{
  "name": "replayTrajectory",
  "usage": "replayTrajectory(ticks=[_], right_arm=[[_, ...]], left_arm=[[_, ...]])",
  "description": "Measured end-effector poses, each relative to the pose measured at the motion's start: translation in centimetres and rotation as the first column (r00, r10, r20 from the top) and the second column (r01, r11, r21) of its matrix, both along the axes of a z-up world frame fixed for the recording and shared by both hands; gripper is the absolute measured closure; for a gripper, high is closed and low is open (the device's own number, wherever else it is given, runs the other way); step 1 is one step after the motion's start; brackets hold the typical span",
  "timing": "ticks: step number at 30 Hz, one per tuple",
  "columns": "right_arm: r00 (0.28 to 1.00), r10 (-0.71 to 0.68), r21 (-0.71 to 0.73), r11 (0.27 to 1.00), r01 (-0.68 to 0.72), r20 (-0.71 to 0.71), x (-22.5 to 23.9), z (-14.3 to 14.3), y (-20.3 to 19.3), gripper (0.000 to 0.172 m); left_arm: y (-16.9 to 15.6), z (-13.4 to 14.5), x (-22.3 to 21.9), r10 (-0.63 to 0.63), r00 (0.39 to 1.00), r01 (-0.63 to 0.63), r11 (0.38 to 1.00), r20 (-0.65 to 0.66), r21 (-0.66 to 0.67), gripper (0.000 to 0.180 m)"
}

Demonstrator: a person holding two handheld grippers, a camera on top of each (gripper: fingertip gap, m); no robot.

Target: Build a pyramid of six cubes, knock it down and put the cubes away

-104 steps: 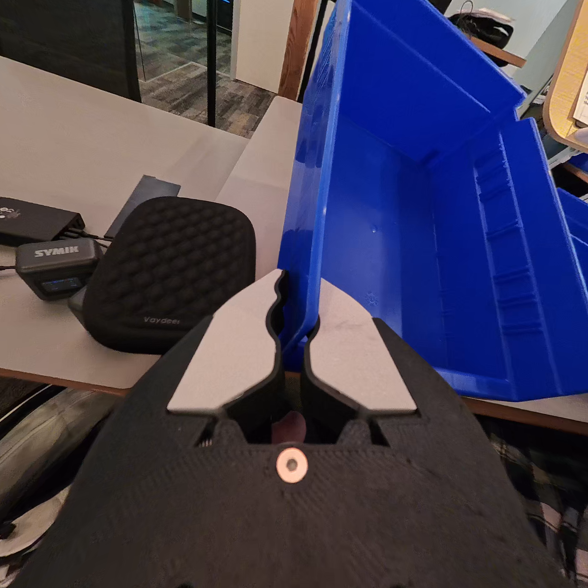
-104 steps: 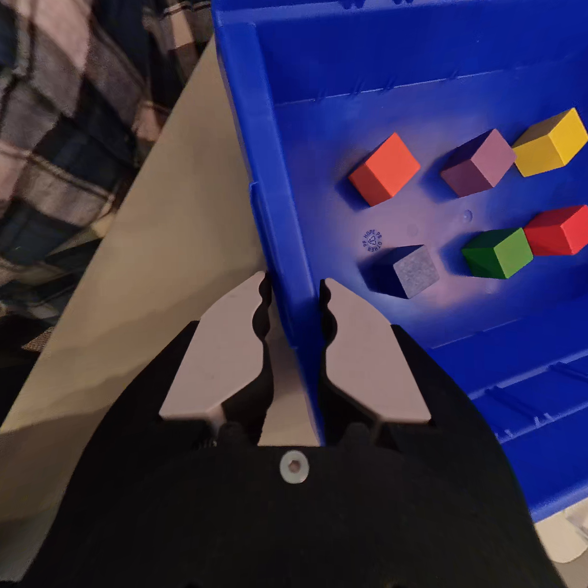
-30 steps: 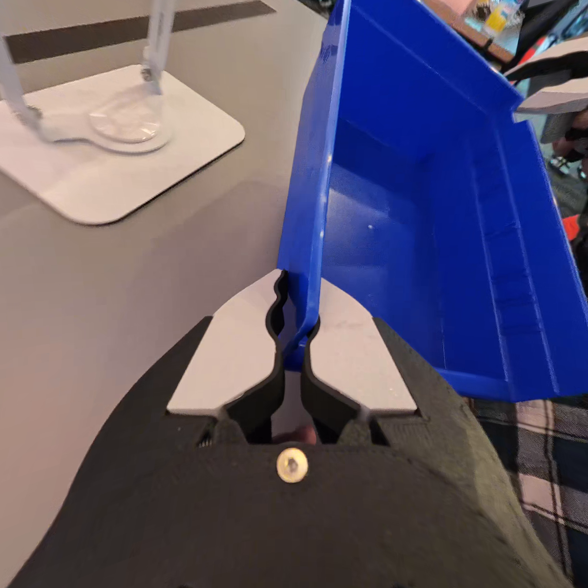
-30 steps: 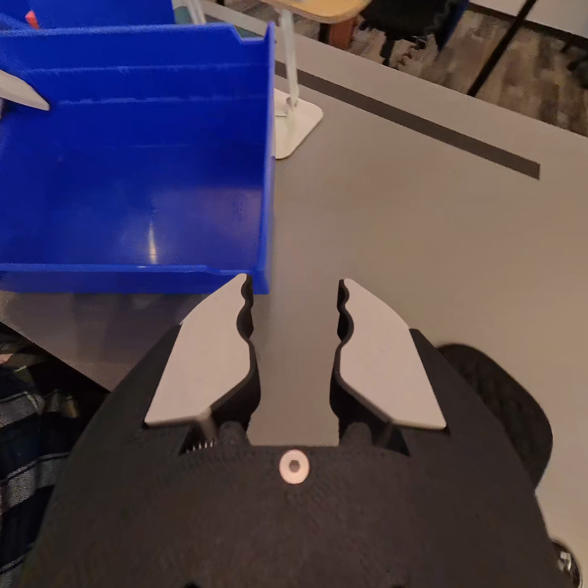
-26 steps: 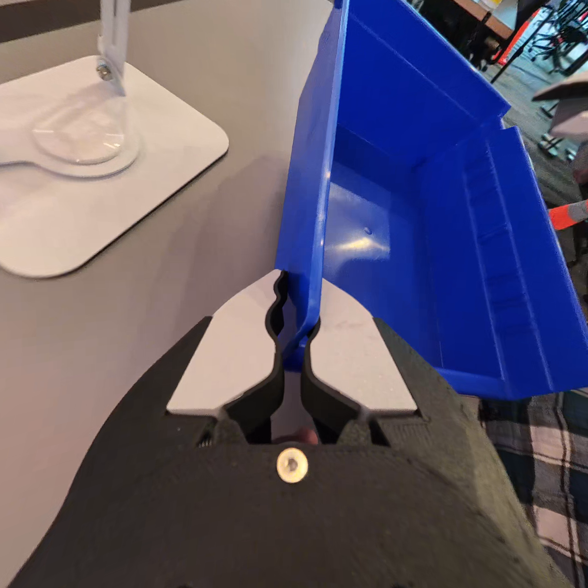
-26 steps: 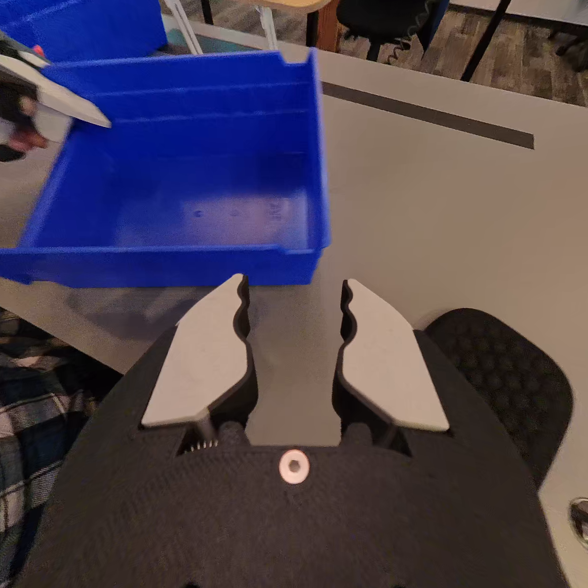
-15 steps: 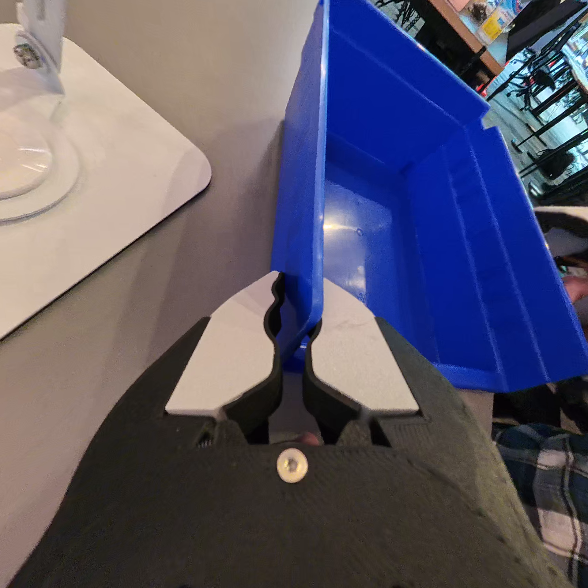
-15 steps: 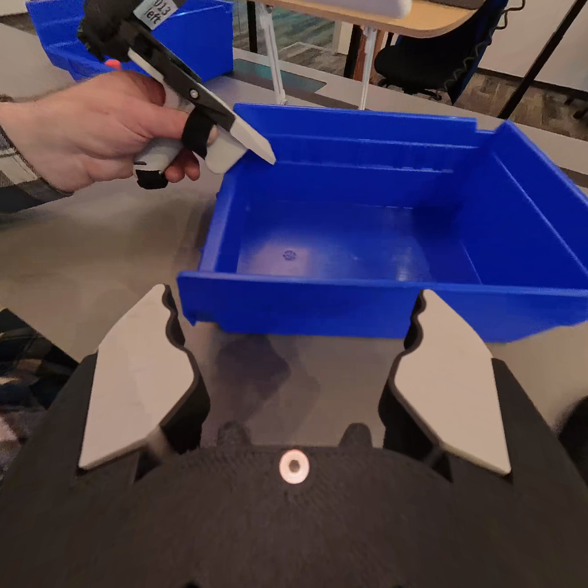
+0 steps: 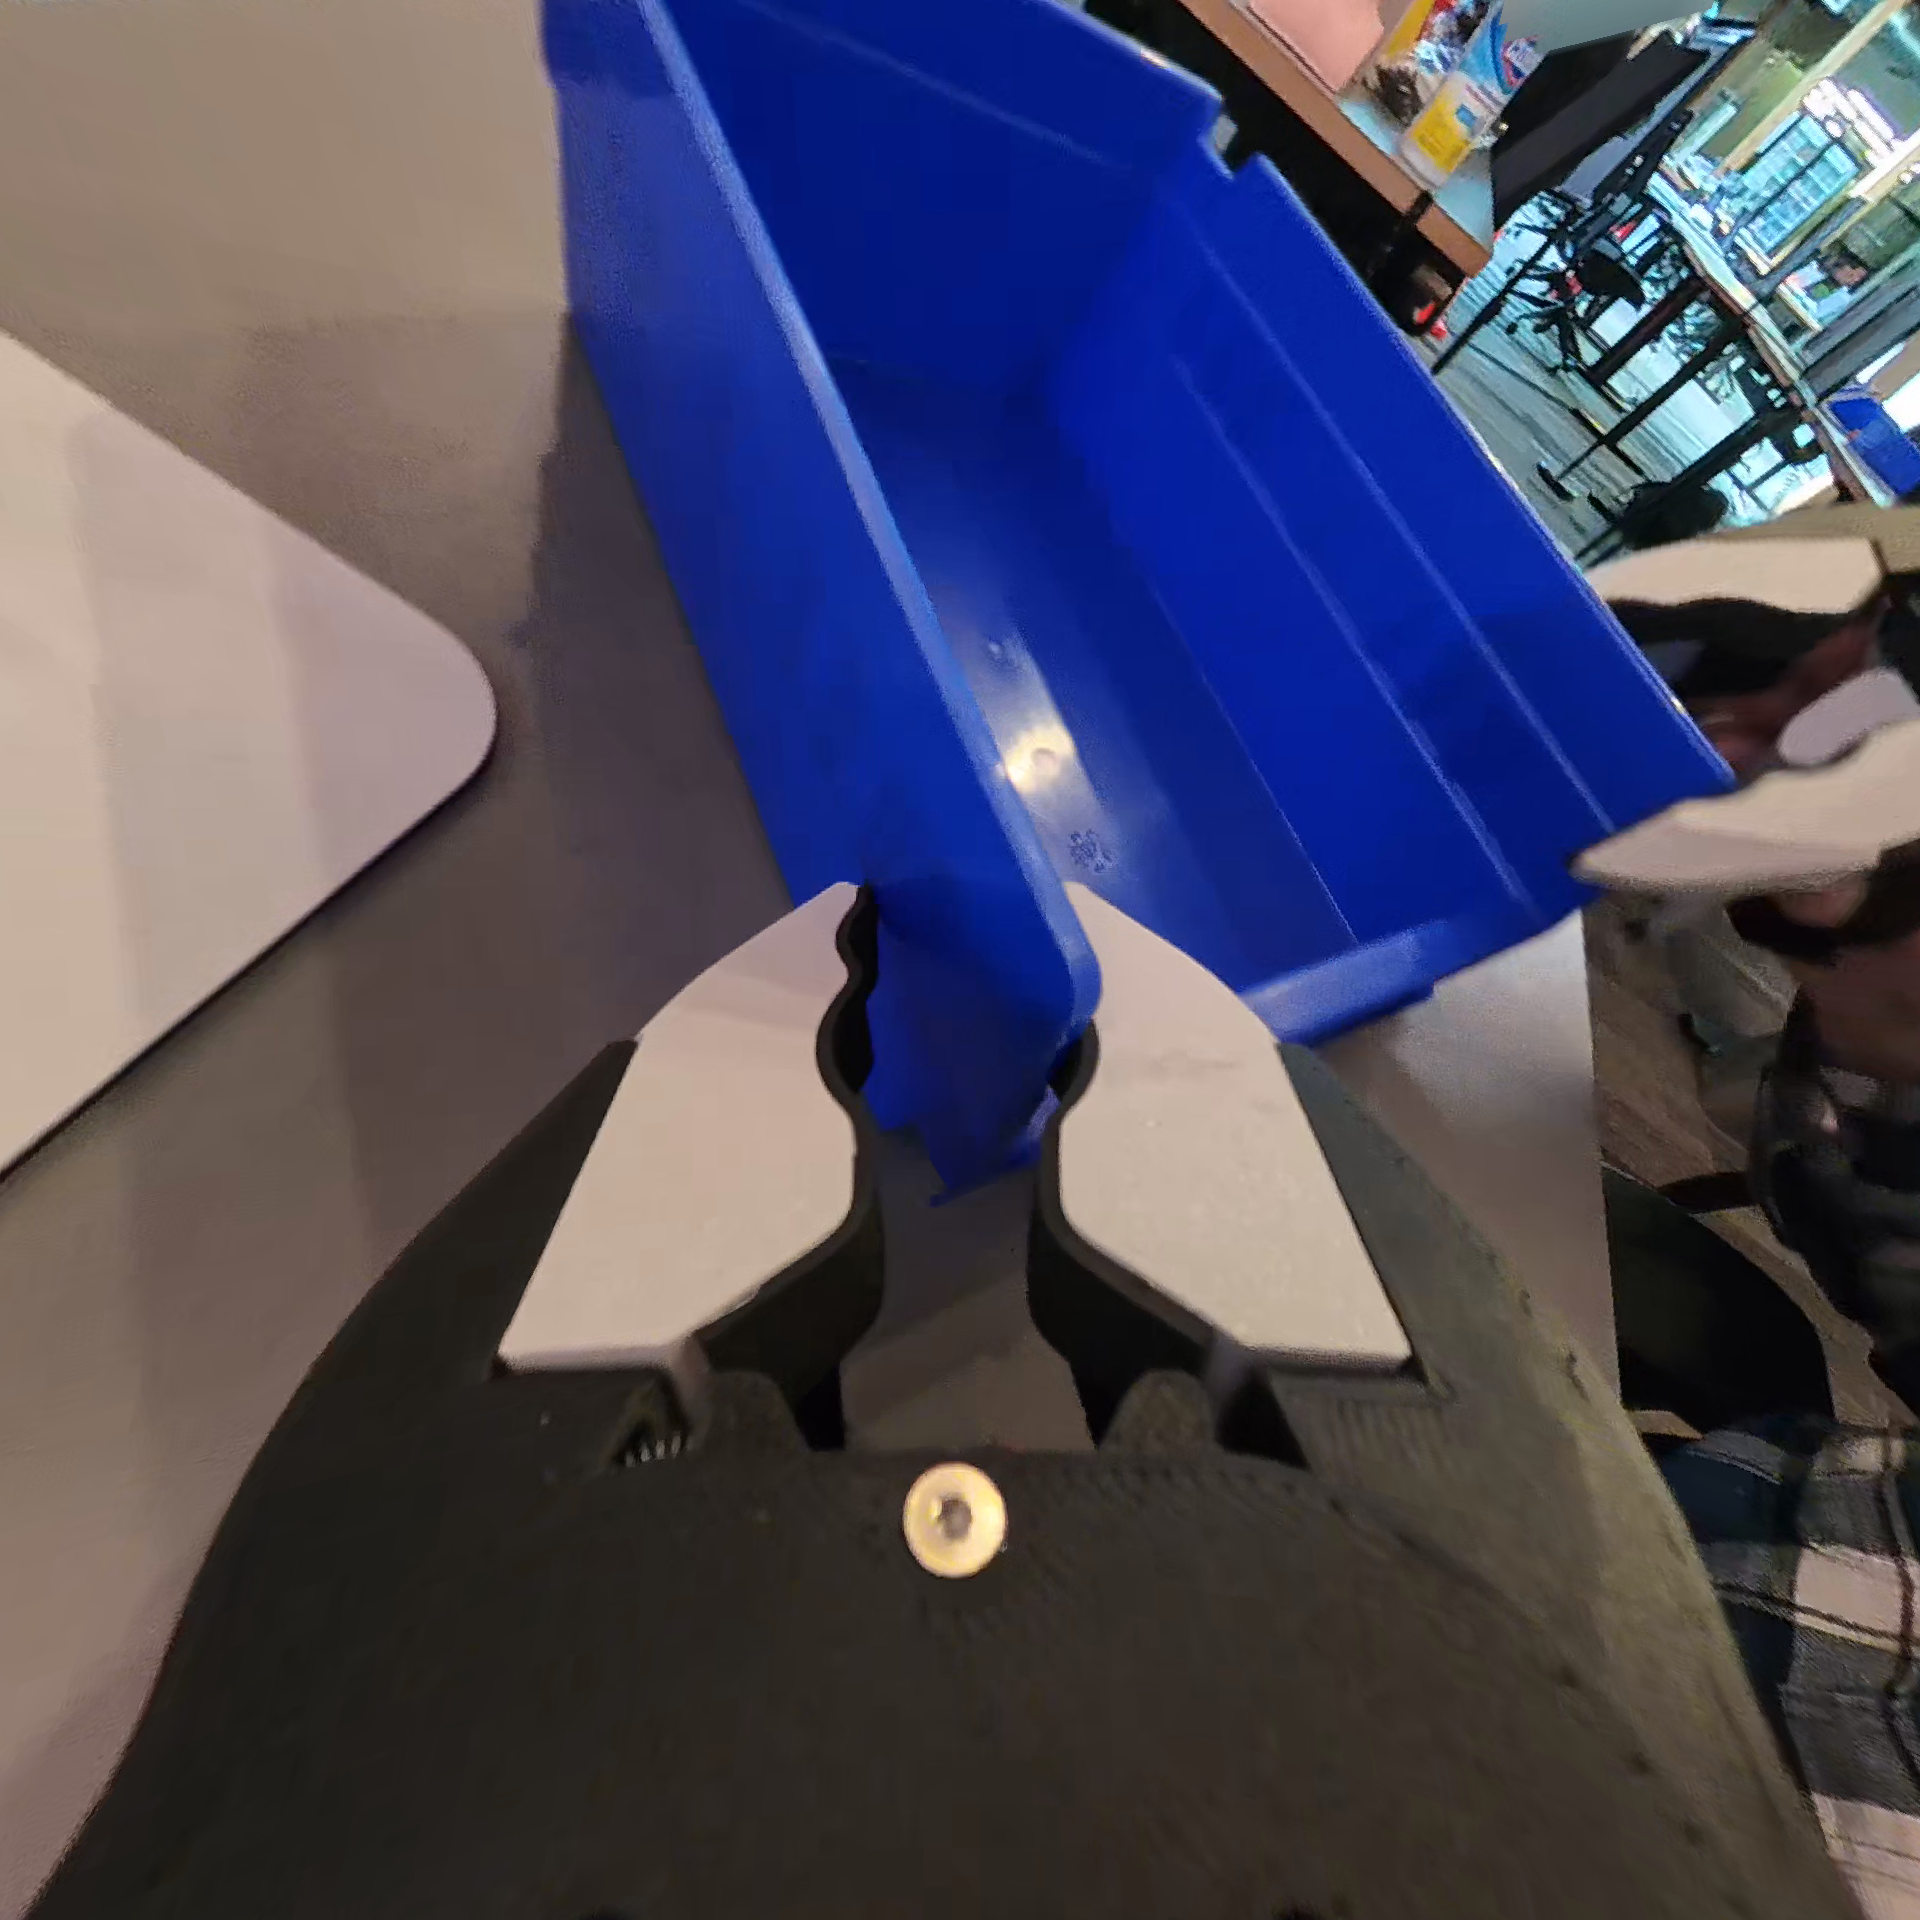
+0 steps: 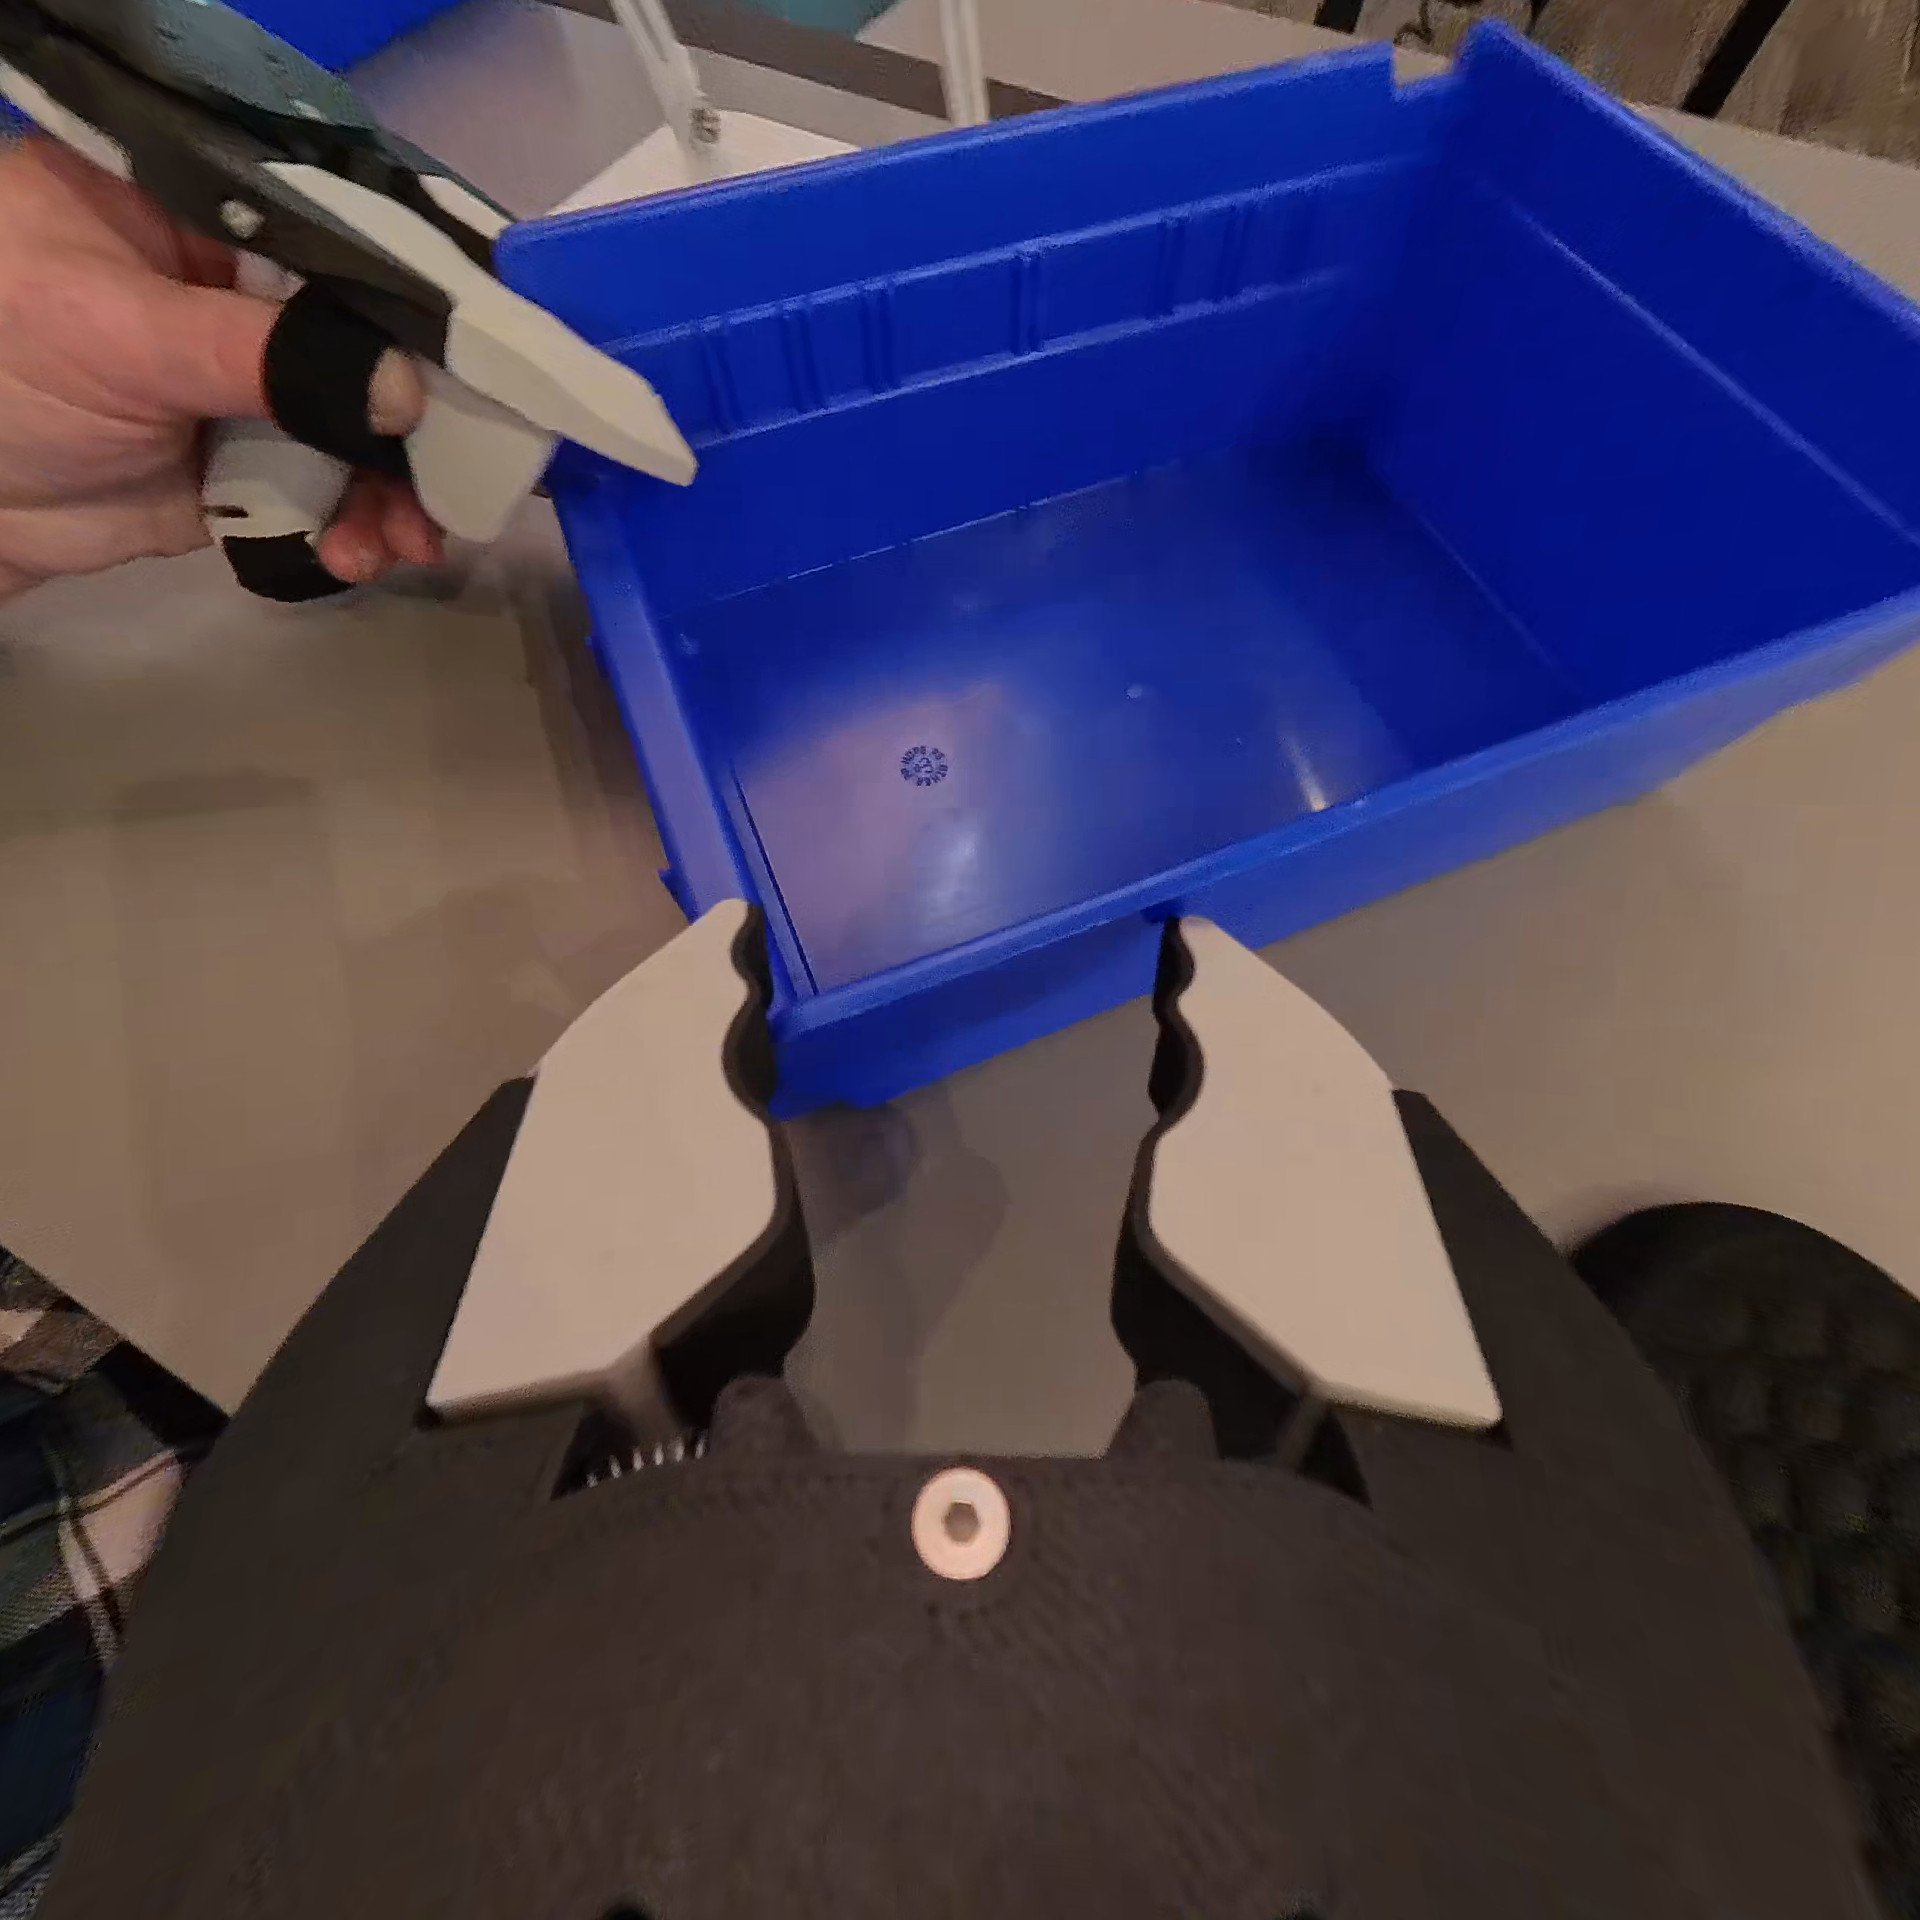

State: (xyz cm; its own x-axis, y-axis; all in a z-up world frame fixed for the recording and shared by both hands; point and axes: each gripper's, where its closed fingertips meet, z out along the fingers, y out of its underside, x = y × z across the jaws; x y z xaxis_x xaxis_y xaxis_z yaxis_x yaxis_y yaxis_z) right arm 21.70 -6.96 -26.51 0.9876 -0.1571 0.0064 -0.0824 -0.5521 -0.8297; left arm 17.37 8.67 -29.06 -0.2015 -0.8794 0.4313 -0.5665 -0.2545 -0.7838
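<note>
The grey tabletop (image 10: 312, 883) is smooth and matt, so anything set on it will likely slide easily. On it sits the blue bin (image 10: 1558, 436), a rectangular open tub of glossy moulded plastic with thin, ribbed walls and a rolled rim. Its floor is bare and catches the light. It looks light and stiff but slick. The rim near a corner is the sensible place to pinch it, since the wall flexes least there.

To the left lies a flat white base plate (image 9: 208, 675) with rounded corners. A black dimpled pad (image 10: 1787, 1382), seemingly soft, lies at the near right.

The left claw (image 9: 964, 904) straddles the bin's side wall near a corner with its fingers parted. The wall stands between the pads, and they do not appear to pinch it. The right claw (image 10: 961, 935) is spread wide and holds nothing, hanging just in front of the bin's near corner.

The six cubes are not in view in either picture, and none are in the bin. From the task they should be small, light, hard-edged blocks, best taken across two opposite flat faces.
</note>
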Motion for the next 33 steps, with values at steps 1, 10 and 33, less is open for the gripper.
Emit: replayTrajectory(ticks=[1, 10, 33], right_arm=[[1.000, -0.007, -0.015, 1.000, 0.007, -0.009, 0.9, 0.0, -0.1, 0.106], [0.995, -0.097, -0.239, 0.966, 0.103, 0.038, 11.0, -0.8, -0.3, 0.138], [0.987, -0.151, -0.386, 0.914, 0.122, -0.047, 32.7, -1.0, 1.3, 0.164]], left_arm=[[-0.4, 0.0, 0.4, -0.016, 1.000, 0.016, 1.000, 0.001, 0.010, 0.149], [-2.9, 0.1, 5.0, -0.080, 0.996, 0.079, 0.996, 0.025, 0.029, 0.134], [-7.8, 0.5, 19.6, -0.055, 0.995, 0.059, 0.997, 0.082, -0.044, 0.123]])
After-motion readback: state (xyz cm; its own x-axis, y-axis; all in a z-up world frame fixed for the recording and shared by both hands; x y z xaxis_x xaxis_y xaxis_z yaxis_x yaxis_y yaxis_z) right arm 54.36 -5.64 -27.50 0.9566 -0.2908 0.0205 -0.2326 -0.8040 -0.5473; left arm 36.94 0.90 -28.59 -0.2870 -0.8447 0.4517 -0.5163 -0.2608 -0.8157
